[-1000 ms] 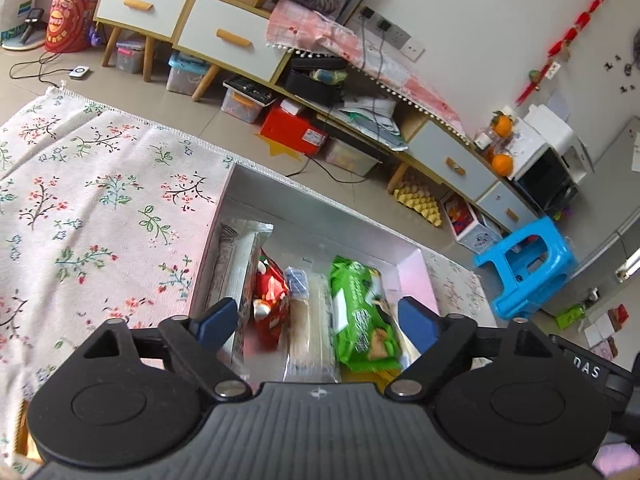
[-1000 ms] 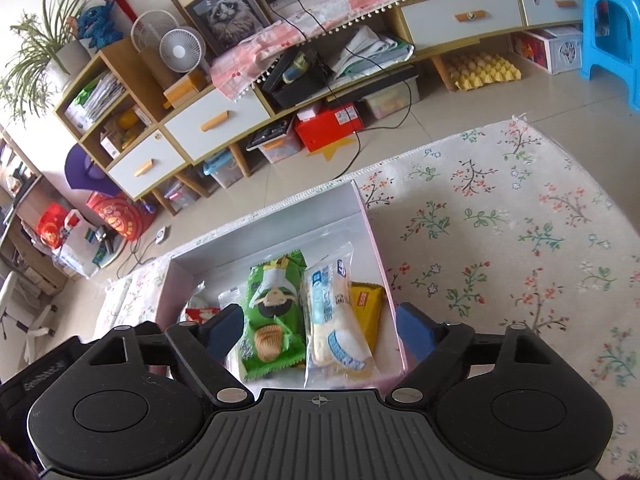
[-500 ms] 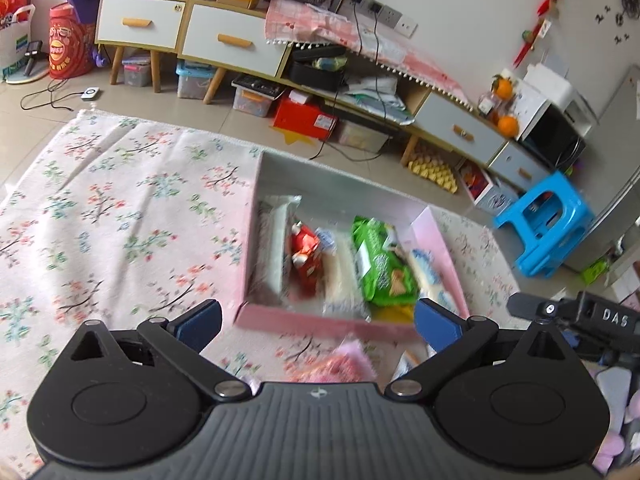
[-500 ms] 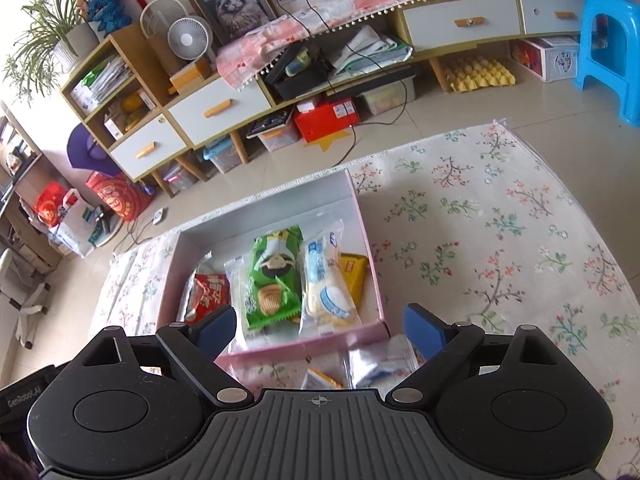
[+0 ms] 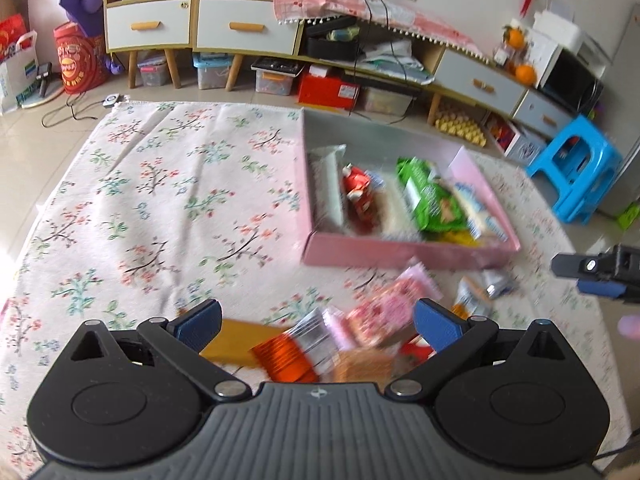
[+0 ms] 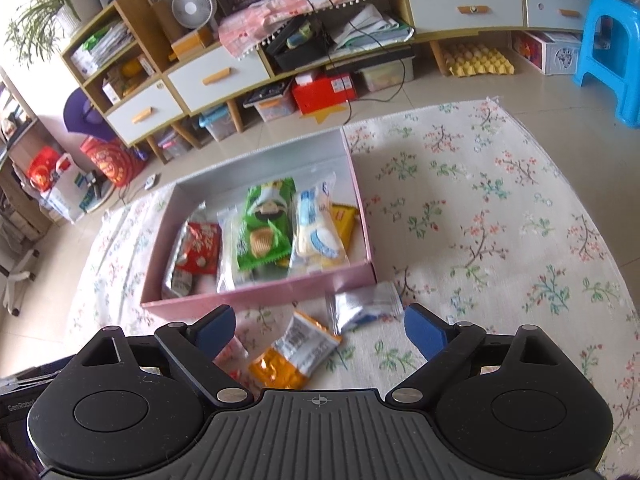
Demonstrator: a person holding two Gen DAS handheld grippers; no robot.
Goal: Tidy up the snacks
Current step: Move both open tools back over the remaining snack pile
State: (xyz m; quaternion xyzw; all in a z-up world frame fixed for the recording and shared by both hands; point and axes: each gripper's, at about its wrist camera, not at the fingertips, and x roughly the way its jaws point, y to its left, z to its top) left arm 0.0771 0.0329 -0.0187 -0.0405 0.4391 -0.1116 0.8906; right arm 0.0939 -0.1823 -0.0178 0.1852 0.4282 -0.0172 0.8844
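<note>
Cream cloth printed with pink and green sprigs covers the floor here: a flowered rug (image 6: 500, 216) spread over pale tiles. On it sits a pink box (image 6: 256, 292) with a grey inside, already holding a row of snack packs, among them a green packet (image 6: 262, 232), a red packet (image 6: 198, 248) to its left and a white-and-blue packet (image 6: 316, 236) to its right. More snacks lie loose on the rug just in front of the box's near wall: a silver packet (image 6: 362, 308) and an orange packet (image 6: 296, 354) in the right wrist view, and a blurred pink packet (image 5: 384, 308) in the left wrist view.

The left gripper (image 5: 316, 320) hangs over the loose pile, its jaws spread wide after just opening, gripping nothing. The right gripper (image 6: 320, 330) is likewise spread wide, jaws just opened further, with the orange packet lying between them untouched.

Along the far wall runs a low wooden cabinet (image 6: 208, 76) with white drawers, a fan (image 6: 190, 8) on top. A blue stool (image 5: 576, 168) stands on the far right.
</note>
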